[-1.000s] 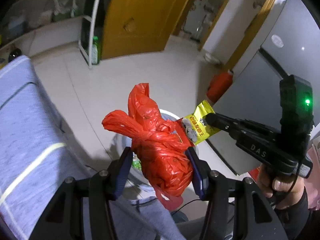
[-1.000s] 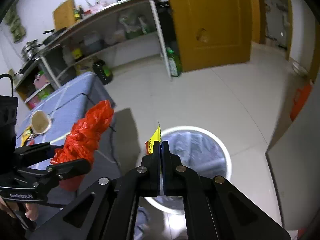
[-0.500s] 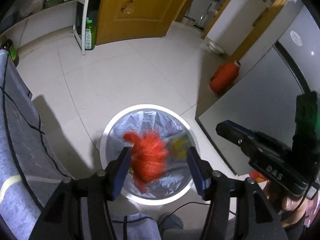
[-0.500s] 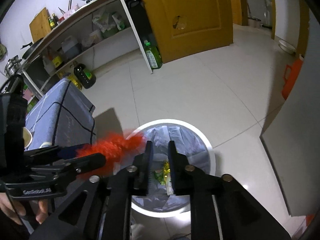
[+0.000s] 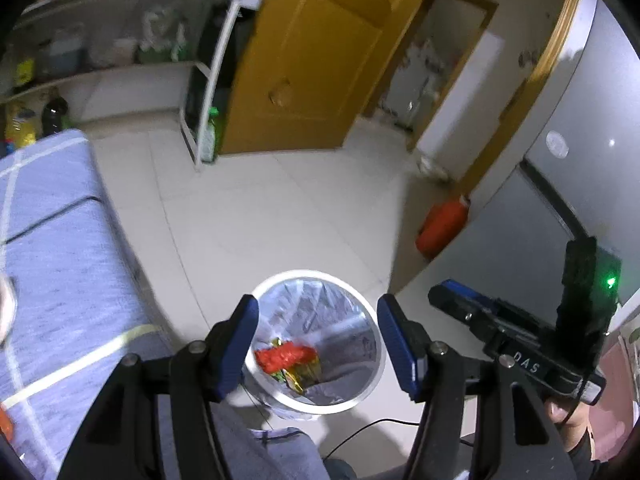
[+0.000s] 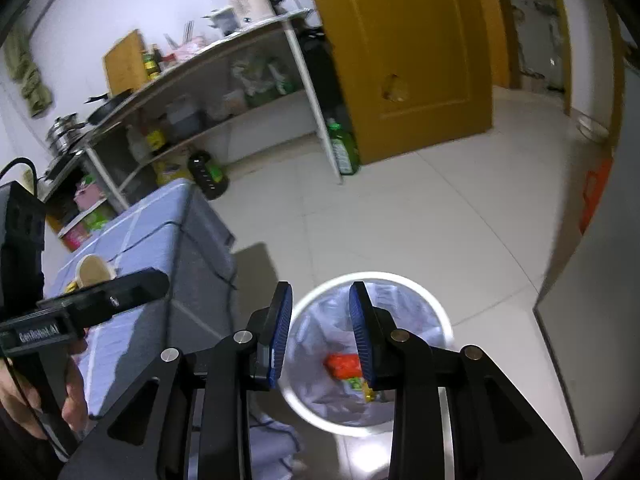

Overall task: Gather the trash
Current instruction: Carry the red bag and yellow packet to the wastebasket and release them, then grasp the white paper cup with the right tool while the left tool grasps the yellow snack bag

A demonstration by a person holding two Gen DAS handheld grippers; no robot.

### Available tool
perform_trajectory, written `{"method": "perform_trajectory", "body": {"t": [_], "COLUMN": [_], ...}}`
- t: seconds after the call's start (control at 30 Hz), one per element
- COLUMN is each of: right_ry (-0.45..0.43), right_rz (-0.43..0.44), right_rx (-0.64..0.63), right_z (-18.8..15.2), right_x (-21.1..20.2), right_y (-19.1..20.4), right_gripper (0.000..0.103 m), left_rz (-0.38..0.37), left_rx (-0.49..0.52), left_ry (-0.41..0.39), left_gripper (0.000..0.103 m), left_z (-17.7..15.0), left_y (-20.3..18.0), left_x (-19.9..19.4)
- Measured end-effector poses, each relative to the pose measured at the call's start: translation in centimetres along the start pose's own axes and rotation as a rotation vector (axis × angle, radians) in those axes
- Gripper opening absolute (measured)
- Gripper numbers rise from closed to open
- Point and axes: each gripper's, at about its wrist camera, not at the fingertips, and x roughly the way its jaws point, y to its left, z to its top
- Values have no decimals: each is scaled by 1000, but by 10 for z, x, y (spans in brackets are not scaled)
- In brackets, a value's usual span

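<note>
Above the bin [image 5: 318, 276], left gripper [image 5: 316, 350] wide, empty; right gripper [image 6: 320, 332] opening, empty. Risk: table [image 6: 160, 224] beside bin, so a careless swing could knock it.

A yellow door [image 6: 404, 60] is standing far ahead of the tongs, with a green bottle [image 6: 343, 148] on the floor beside it. Left of the tongs a blue-covered table [image 6: 160, 236] is carrying what may be a paper cup [image 6: 93, 270]. An orange container [image 5: 442, 226] is sitting ahead to the right.
</note>
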Motion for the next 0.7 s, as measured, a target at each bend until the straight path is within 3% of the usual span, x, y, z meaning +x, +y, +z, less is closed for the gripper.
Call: {"method": "perform_trajectory", "body": {"t": [0.57,0.7], "right_ry": [23,10], "right_rz": [268,311], "right_rx": [-276,-387], "right_z": [-22,-24], "right_x": [-11,-10], "right_y": [156,194], "right_gripper": [31,42], "left_rz": [221,293], "left_rx": [-76,-125], "left_ry": [-208,-246], "left_gripper": [65,67], "left_z": [-56,-71], "left_y": [76,107], "left_x": [-149,-180]}}
